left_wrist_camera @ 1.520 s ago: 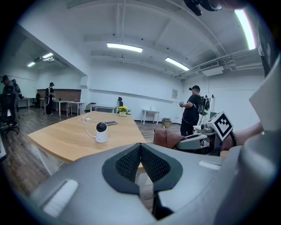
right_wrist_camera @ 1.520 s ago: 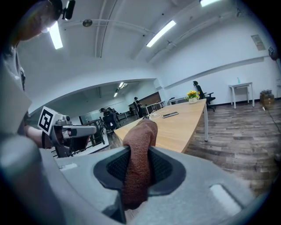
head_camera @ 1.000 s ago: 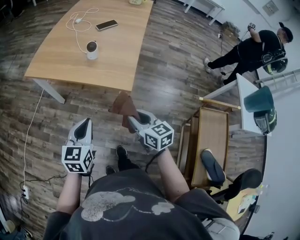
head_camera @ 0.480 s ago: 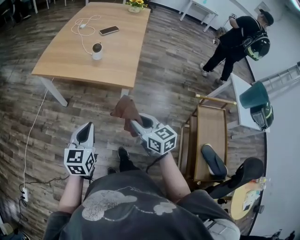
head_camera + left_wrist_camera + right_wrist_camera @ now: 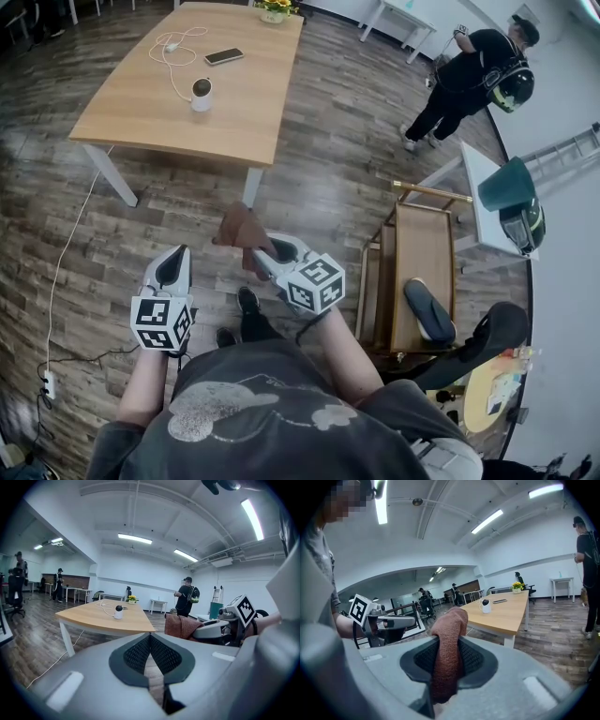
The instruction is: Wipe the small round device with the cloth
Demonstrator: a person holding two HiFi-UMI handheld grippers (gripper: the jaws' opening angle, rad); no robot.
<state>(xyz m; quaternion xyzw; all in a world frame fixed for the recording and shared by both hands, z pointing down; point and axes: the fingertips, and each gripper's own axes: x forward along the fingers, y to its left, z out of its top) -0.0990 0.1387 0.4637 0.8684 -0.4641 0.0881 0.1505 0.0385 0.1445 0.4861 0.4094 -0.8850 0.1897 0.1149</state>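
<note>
One small round device (image 5: 202, 94) stands on the table (image 5: 246, 112), nearer its left edge, far from both grippers. The right gripper (image 5: 258, 251) clamps the cloth (image 5: 240, 228); the left gripper (image 5: 172, 269) is closed, empty. A hard wipe could topple the unsteadied device.

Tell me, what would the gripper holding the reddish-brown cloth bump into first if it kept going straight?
Nothing close: ahead of the right gripper and its reddish-brown cloth is open air. Further on it would probably meet the near edge of the light wooden table, though depth is unclear.
</note>
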